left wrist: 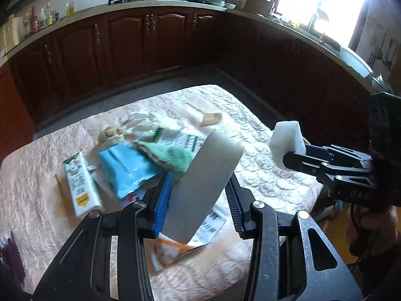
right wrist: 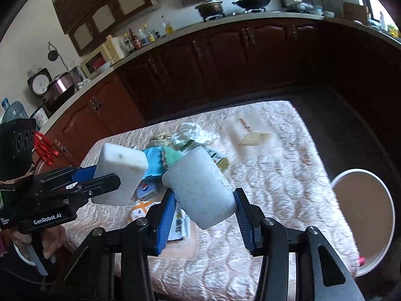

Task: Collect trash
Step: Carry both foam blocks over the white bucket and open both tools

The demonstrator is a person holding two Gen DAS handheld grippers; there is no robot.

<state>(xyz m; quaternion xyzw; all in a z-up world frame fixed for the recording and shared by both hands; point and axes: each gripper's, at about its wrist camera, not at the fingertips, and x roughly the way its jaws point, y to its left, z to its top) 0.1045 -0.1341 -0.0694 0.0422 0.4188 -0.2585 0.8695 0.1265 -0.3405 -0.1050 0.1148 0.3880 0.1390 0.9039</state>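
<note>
1. Left wrist view: the left gripper (left wrist: 200,188) is clamped on a white foam block (left wrist: 204,188), its blue-lined fingers (left wrist: 163,195) pressing the block's two sides. The block stands tilted, held up above the table (left wrist: 263,175).
2. Same view, at the right edge: the right gripper (left wrist: 292,160) reaches in from the side, a hand (left wrist: 373,228) beneath it, and grips a second white foam piece (left wrist: 287,143), also clear of the table.
3. Under both, on the pink quilted cloth (left wrist: 37,175), lies the pile of trash: a blue packet (left wrist: 125,168), a green fuzzy cloth (left wrist: 173,155) half over it, a white and green carton (left wrist: 80,180) just beside, an orange wrapper (left wrist: 168,253) near the front edge, and crumpled clear plastic (left wrist: 142,120) further back. It is all rather blurred.
4. Right wrist view: the right gripper (right wrist: 204,208) holds its foam piece (right wrist: 200,188) between the blue pads, lifted over the table (right wrist: 288,175).
5. Same view, on the left: the left gripper (right wrist: 110,181) is closed on its foam block (right wrist: 120,175), near the other piece but apart from it.
6. The trash pile sits beneath and behind the two pieces, with the blue packet (right wrist: 153,160) and green fuzzy cloth (right wrist: 170,158) peeking between them.
7. A round white-rimmed bin (right wrist: 363,215) stands on the floor just beside the table's right edge.
</note>
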